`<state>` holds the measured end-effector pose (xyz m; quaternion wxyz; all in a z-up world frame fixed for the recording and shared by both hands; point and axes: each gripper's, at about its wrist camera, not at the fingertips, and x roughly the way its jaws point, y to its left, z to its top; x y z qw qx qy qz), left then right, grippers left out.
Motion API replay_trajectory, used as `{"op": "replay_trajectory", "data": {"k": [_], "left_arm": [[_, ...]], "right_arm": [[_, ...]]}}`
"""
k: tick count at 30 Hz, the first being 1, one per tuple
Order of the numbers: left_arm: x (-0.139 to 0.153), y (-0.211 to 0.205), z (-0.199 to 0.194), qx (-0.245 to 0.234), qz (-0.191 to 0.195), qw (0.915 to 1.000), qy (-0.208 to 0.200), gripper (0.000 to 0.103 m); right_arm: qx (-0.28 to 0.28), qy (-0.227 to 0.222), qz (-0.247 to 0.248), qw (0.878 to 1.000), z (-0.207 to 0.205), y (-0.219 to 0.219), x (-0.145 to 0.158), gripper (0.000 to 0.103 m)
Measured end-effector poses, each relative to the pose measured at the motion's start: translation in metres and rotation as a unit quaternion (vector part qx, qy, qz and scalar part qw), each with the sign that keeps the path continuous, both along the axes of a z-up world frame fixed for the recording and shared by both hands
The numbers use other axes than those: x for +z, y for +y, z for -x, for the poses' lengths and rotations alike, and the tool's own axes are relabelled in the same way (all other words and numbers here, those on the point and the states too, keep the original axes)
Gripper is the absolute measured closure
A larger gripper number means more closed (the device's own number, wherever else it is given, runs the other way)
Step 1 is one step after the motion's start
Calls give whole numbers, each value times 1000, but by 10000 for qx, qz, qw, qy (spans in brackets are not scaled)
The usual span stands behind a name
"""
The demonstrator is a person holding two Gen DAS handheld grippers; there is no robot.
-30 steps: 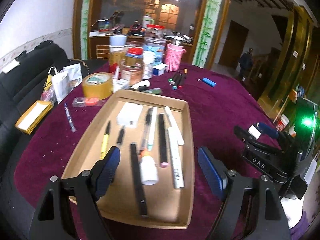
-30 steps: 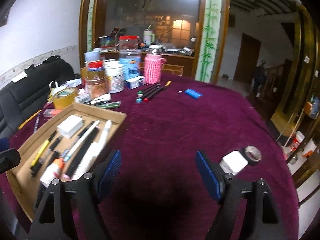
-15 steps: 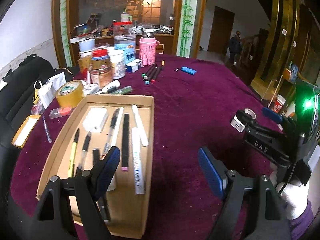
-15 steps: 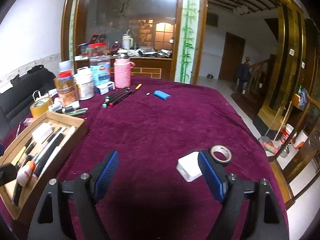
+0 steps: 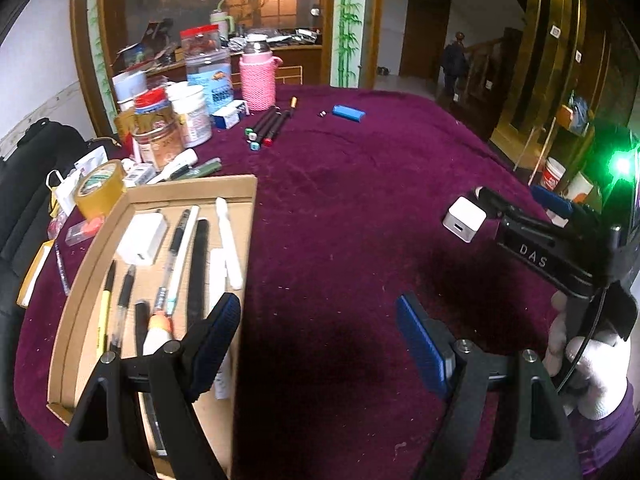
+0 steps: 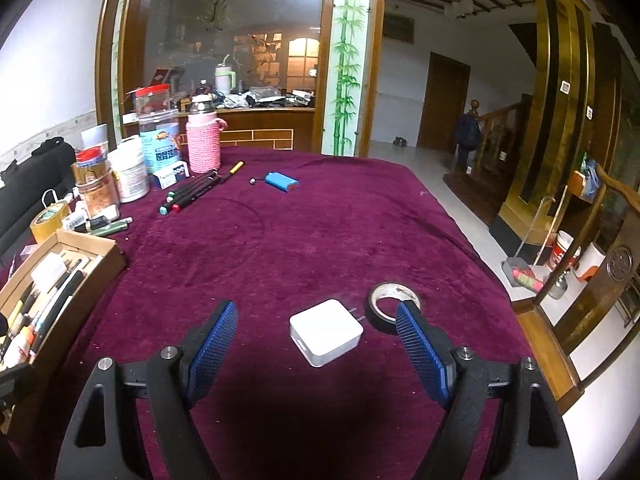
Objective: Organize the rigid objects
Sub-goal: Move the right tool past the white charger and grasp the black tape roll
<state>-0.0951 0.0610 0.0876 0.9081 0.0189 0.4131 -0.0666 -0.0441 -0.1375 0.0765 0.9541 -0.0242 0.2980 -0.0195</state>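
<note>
A white charger cube [image 6: 326, 332] lies on the purple tablecloth between the open fingers of my right gripper [image 6: 316, 344], touching neither pad. It also shows in the left wrist view [image 5: 464, 219], just ahead of the right gripper's black body. A black tape ring [image 6: 390, 308] lies beside it, partly behind the right pad. My left gripper [image 5: 320, 340] is open and empty at the right edge of the cardboard tray [image 5: 240, 188], which holds several pens, a white block and a glue bottle.
Markers [image 6: 188, 196], a blue lighter [image 6: 282, 181], a pink-sleeved bottle [image 6: 203, 145] and jars [image 6: 128, 174] stand at the table's far left. A brown tape roll [image 5: 100, 188] sits behind the tray. The table edge drops off at the right, by a wooden chair [image 6: 600, 280].
Both grippers swung right. The tray slid to the left in the left view. My right gripper closed in on the white charger, which now lies between its fingers.
</note>
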Motion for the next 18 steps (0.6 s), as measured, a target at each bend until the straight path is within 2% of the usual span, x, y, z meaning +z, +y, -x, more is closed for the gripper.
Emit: {"op": "replay_trajectory", "data": {"k": [6,9,12,18], "left_arm": [[-24,-15,-17,-112,-31,9994,313,24],[-39,-24,-26,-191,-11,9985,521,24],[-53,-31,-34,-285,-31,9971,711,24],[-79,-43,-46,-451,46,9930,1090,24]], "right_arm": [[-82,193,-64,9998,-10,-18,-5,19],[-153,472,-564,9972,-22,-47,-7,19],[-519,740,-1111,9897,-36,-89,-13,19],[-895,1045,-1328,9815,-60,-136,-22,19]]}}
